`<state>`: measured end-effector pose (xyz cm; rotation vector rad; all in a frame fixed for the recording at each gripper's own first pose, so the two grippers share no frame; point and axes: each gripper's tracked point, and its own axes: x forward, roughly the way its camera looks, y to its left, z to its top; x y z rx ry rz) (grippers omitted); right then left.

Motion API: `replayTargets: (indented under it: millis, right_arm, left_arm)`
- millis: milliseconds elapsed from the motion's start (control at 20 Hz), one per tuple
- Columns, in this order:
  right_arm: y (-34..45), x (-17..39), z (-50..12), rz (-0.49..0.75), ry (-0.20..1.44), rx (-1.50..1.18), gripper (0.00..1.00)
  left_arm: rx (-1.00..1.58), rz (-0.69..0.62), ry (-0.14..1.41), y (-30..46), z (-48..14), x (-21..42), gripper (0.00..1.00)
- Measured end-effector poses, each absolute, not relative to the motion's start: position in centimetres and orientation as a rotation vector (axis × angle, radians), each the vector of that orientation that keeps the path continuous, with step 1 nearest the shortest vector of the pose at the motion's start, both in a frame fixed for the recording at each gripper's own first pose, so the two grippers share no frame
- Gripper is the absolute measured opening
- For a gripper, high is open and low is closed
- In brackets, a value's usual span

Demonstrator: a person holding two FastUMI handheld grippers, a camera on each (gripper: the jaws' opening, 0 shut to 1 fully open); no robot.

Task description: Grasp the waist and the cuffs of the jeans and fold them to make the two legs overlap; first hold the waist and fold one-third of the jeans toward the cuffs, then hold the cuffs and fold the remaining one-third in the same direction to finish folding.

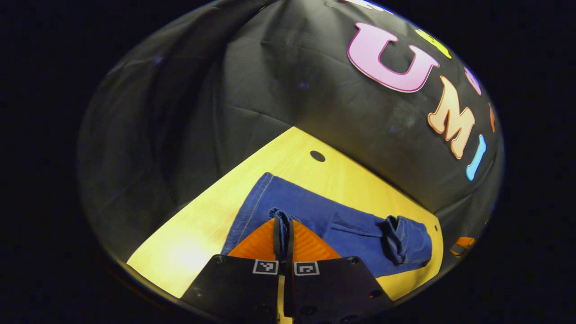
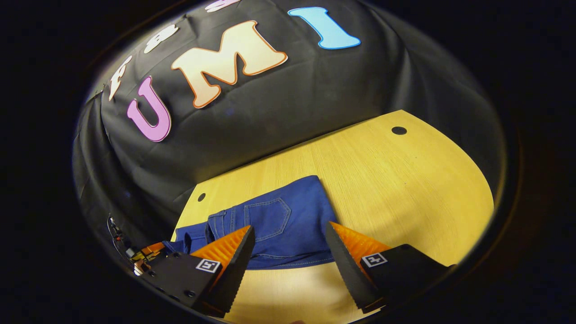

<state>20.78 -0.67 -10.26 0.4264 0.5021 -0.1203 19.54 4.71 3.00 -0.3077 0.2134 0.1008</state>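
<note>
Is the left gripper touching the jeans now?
Touching. In the left gripper view, the left gripper is shut on a pinched ridge of the jeans, with blue denim pressed between both orange fingers.

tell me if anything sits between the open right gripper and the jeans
Nothing visible does. The right gripper hangs with its jaws spread just above the near edge of the jeans, with only bare table around them. The left gripper is already shut on a fold of the denim.
</note>
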Motion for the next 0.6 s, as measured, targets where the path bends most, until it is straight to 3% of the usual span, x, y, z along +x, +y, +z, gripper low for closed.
replayTargets:
  millis: [150,450,500,600]
  right_arm:
    - [-0.5,20.8,-9.9,-0.125,0.493,0.427,0.98]
    - [0.1,20.1,-9.8,-0.147,0.492,0.404,0.98]
    - [0.3,20.0,-9.7,-0.148,0.49,0.403,0.98]
    - [0.6,20.0,-9.6,-0.149,0.489,0.403,0.98]
  left_arm:
    - [-0.286,0.152,0.257,6.8,0.8,19.4,0.0]
    - [-0.241,0.172,0.305,8.2,-1.1,19.7,0.16]
    - [-0.233,0.173,0.317,8.2,-1.5,19.6,0.22]
    - [-0.218,0.172,0.339,8.5,-2.3,19.3,0.46]
